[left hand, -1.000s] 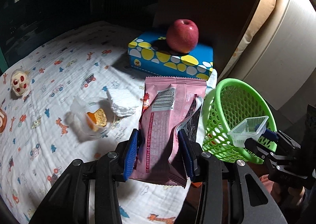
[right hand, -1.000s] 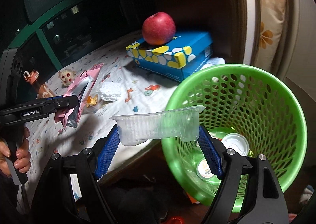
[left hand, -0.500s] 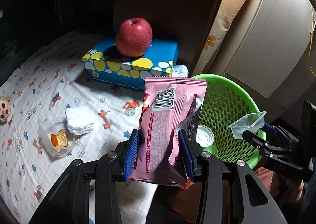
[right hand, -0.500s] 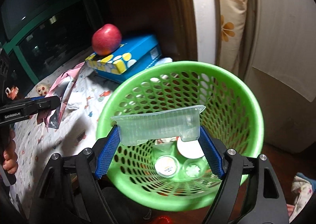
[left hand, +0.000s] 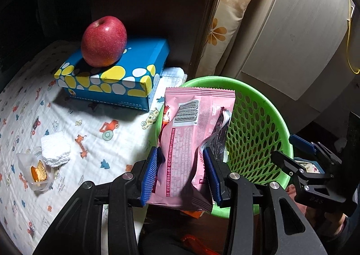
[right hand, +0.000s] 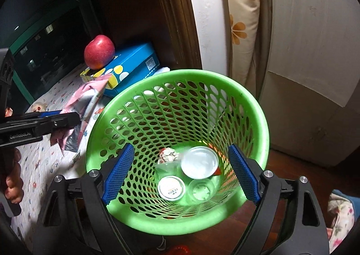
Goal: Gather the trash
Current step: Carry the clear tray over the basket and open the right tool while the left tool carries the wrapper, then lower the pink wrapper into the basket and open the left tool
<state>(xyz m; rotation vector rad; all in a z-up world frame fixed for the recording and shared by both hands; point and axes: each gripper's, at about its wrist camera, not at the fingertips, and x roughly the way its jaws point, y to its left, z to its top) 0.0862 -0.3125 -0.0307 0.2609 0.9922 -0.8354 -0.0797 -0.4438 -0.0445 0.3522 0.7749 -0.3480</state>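
My left gripper (left hand: 182, 174) is shut on a pink snack wrapper (left hand: 193, 133) and holds it upright at the near left rim of the green perforated basket (left hand: 258, 106). My right gripper (right hand: 180, 174) is open and empty, above the basket (right hand: 258, 120). Inside the basket lie a clear plastic tray (right hand: 167, 168), round lids (right hand: 199, 161), a clear cup (right hand: 201, 189) and a crumpled wad (right hand: 167, 155). On the bed a clear cup with orange scraps (left hand: 36, 170) and a white tissue (left hand: 56, 149) lie at the left.
A red apple (left hand: 103, 41) sits on a blue spotted tissue box (left hand: 117, 75) at the back of the patterned bedsheet (left hand: 78, 124). A floral pillow (left hand: 234, 19) and a white cabinet (left hand: 292, 41) stand behind the basket. The left gripper and wrapper show in the right wrist view (right hand: 87, 97).
My right gripper has opened and the clear plastic tray it held has dropped into the basket. My left gripper has carried the pink wrapper right, to the basket's rim.
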